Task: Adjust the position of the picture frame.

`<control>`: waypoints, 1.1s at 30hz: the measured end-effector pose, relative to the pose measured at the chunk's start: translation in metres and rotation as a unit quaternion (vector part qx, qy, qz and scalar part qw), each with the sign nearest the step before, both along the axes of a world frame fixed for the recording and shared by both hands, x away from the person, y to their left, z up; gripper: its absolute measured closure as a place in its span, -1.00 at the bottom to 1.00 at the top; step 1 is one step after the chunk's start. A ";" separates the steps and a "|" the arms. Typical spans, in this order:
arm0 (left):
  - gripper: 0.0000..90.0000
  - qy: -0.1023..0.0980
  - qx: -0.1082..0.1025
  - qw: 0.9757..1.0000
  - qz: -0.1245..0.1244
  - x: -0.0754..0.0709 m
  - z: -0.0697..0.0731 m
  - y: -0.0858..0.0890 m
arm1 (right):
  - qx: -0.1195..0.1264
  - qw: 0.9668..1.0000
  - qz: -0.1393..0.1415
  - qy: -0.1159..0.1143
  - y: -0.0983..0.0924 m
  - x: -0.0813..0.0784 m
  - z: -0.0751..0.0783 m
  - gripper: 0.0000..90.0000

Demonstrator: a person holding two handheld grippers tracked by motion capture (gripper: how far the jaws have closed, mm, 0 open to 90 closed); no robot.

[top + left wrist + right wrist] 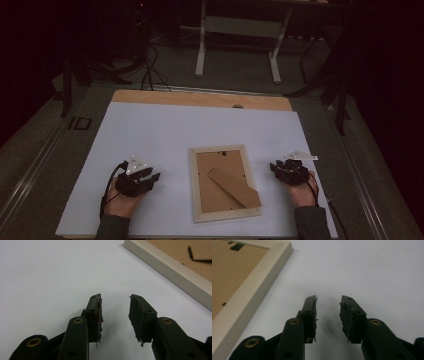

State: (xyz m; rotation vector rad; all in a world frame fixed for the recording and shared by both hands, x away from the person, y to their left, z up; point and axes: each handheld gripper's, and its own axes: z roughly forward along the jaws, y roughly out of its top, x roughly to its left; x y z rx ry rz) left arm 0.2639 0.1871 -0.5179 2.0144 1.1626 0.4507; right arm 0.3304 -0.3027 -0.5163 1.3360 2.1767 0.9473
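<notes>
Picture frame (pixel 225 183) lies face down on the white sheet (pixel 165 130), near the front edge, between my two grippers. From the high view I get its whole pale wood border, the brown backing board and the fold-out stand (pixel 235 187) lying flat and slanting toward the frame's lower right corner. Neither gripper touches it.

Left gripper (pixel 152 176) sits on the sheet left of the frame, well apart, hand (pixel 120 202) behind it. Left gripper view gives what the high view can't: jaws parted, bare sheet in the gap (pixel 115 312), nothing held, pad linings (pixel 98 315) frayed. Frame's wood edge (pixel 172 267) runs across its upper right corner.

Right gripper (pixel 274 167) is just beside the frame's right edge, hand (pixel 302 192) behind it, grey plate (pixel 300 155) on top. Right gripper view: jaws parted too, empty gap (pixel 328 312); frame's corner (pixel 252 287) at left, with a small black clip (pixel 237 246) on the backing, too small to make out from above.

High view alone adds the wooden table edge (pixel 200 97) past the sheet and a white stand (pixel 237 30) on the dark floor.
</notes>
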 end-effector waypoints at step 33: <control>1.00 0.026 -0.002 0.992 -0.127 -0.015 -0.006 -0.061 | 0.010 0.996 0.080 0.033 0.045 0.008 -0.002 1.00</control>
